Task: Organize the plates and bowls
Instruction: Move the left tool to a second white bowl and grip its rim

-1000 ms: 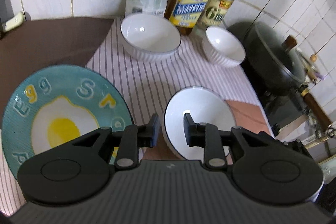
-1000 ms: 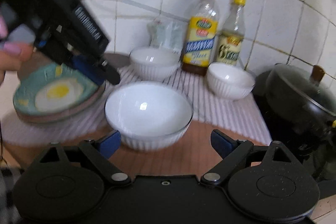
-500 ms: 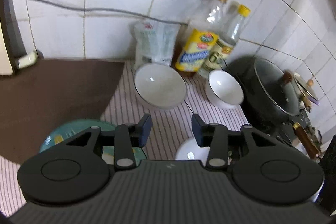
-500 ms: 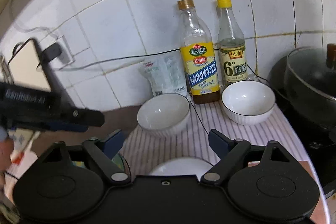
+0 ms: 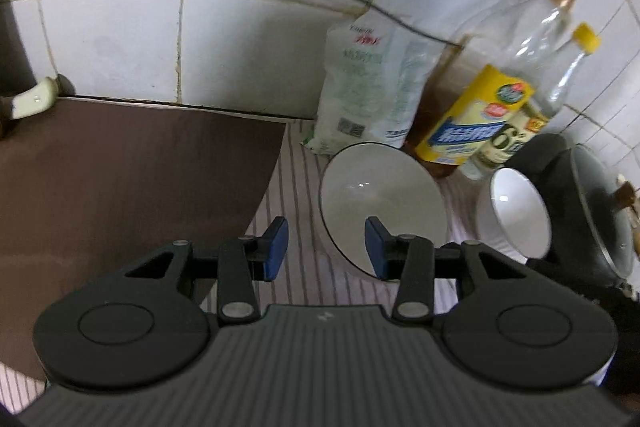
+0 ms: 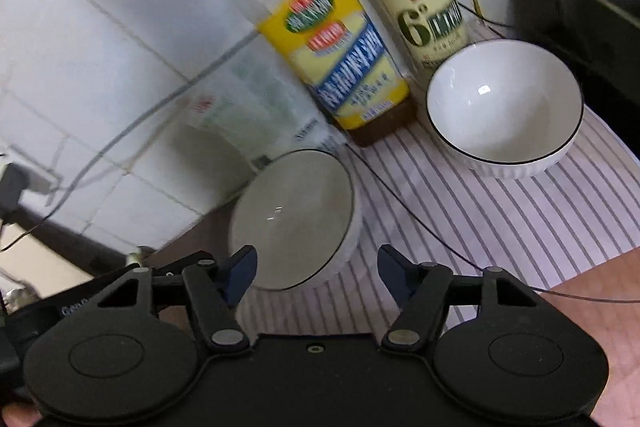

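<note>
A large white bowl (image 5: 380,211) with a thin dark rim stands on the striped cloth (image 5: 304,195) near the wall. A smaller white bowl (image 5: 516,211) stands to its right. My left gripper (image 5: 326,253) hovers just short of the large bowl's left near rim, partly open, with nothing between its blue pads. In the right wrist view the large bowl (image 6: 292,215) lies just beyond my right gripper (image 6: 316,271). Its jaws are closing, still wide apart, and grip nothing. The smaller bowl (image 6: 504,103) sits farther right.
Two sauce bottles (image 6: 336,47) and a white bag (image 5: 360,91) stand against the tiled wall behind the bowls. A dark lidded pot (image 5: 600,211) is at the right. A brown mat (image 5: 120,187) covers the counter at the left. A thin black cord (image 6: 420,223) crosses the cloth.
Both grippers have moved toward the back bowls; the egg plate and the near bowl have left view. The left jaws have widened, the right jaws have narrowed, and the right view has rolled.
</note>
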Demonstrator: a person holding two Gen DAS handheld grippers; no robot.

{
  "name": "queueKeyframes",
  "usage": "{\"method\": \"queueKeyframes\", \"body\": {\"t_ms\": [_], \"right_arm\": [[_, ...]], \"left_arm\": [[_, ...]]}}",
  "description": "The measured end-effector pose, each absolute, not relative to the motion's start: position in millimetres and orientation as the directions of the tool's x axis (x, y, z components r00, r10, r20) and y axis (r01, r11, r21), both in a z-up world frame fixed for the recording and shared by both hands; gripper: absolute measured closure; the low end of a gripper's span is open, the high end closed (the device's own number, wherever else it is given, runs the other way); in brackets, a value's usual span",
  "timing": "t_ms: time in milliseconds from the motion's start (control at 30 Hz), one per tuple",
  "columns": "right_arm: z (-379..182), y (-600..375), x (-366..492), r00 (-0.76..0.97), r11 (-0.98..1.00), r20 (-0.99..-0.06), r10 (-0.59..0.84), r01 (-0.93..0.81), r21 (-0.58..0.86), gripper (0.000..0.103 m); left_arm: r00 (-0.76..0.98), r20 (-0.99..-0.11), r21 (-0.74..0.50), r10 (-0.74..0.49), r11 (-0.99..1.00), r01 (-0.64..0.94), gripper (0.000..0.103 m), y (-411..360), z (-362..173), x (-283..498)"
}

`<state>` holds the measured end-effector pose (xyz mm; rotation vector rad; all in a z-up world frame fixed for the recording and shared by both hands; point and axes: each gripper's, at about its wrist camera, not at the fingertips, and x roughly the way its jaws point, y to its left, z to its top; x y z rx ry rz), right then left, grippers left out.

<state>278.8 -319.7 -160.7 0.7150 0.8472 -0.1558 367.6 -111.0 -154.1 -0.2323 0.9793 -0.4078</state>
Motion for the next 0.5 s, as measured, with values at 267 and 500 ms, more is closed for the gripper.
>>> {"method": "queueKeyframes", "body": {"t_ms": [267,500], "right_arm": [[-182.6,-327.1,299.6,0.636,0.764,-0.765,0.101,0.443,0.469,0.059],[-185.4,-328.9,305.8,0.641,0.783,-0.762,0.089,0.429,0.452,0.088]], "left_arm": [[0.431,-0.794,-0.334,-0.428,0.901,0.278,0.071,-127.2,-181.1,393.6],[0.393,-0.794,-0.404,-0.464,0.885,0.231,0.087,-125.7,-194.3,401.3]]}}
